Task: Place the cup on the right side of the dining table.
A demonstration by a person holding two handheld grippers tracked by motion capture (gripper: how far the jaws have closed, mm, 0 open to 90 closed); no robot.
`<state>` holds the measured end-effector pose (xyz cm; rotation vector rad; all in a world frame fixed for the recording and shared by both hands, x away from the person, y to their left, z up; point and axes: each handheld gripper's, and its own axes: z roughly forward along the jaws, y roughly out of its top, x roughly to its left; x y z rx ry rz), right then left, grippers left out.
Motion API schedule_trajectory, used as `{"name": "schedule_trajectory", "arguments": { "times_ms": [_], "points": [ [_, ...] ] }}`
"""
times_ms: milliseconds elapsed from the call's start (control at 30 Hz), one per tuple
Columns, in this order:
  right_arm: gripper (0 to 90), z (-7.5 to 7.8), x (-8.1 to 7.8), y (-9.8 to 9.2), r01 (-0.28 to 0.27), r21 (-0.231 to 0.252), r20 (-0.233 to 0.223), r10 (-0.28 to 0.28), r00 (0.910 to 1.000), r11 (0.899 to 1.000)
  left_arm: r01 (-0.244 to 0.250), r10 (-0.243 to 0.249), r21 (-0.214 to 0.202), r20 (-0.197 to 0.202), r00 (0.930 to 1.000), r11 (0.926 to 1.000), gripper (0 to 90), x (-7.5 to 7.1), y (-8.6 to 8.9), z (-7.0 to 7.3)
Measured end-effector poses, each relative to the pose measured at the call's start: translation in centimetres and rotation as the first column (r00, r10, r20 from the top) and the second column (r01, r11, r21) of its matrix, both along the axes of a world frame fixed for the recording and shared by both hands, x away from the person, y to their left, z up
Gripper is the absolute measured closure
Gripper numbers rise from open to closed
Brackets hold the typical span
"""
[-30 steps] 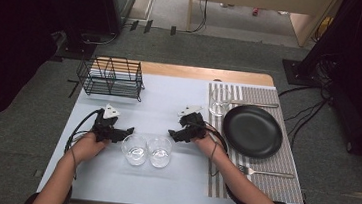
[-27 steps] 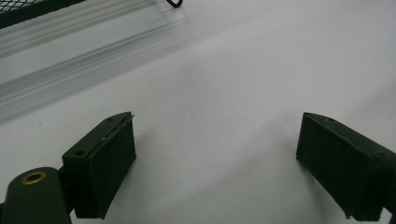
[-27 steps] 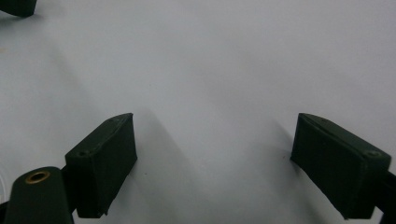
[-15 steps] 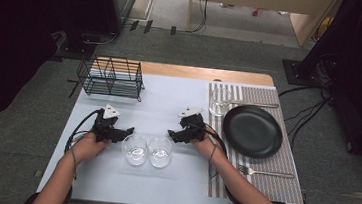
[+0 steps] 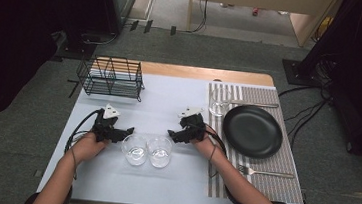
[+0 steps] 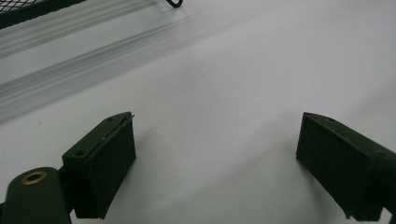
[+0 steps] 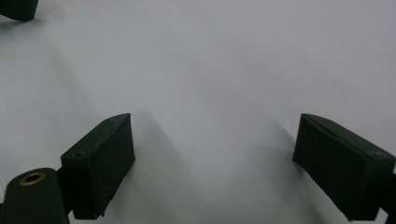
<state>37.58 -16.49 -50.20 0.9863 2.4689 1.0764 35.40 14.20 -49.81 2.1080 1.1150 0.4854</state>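
I read both grippers wide open, empty. Two glasses (image 5: 147,150) on bench – left gripper (image 5: 127,132) touching-close at their left, right gripper (image 5: 172,134) just above-right – equally near.

No text, label, brand or number can be read anywhere. The surfaces in view carry no legible markings or signs.

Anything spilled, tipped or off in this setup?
Nothing stands out. Both glasses stand upright, side by side, on the table, with no spill visible. The plate and fork lie on the striped mat; the wire rack stands upright. Both hand-held grippers are open.
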Motion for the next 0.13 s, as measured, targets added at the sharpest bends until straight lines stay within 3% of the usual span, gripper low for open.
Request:
{"name": "schedule_trajectory", "arguments": {
  "times_ms": [133],
  "points": [
    [11.6,0.0,0.0,0.0,-0.001,0.0,0.001,0.001,1.0,1.0,0.0,0.0,-0.001,0.0,1.0,1.0,11.6,0.01,0.0,0.0]
  ]
}}
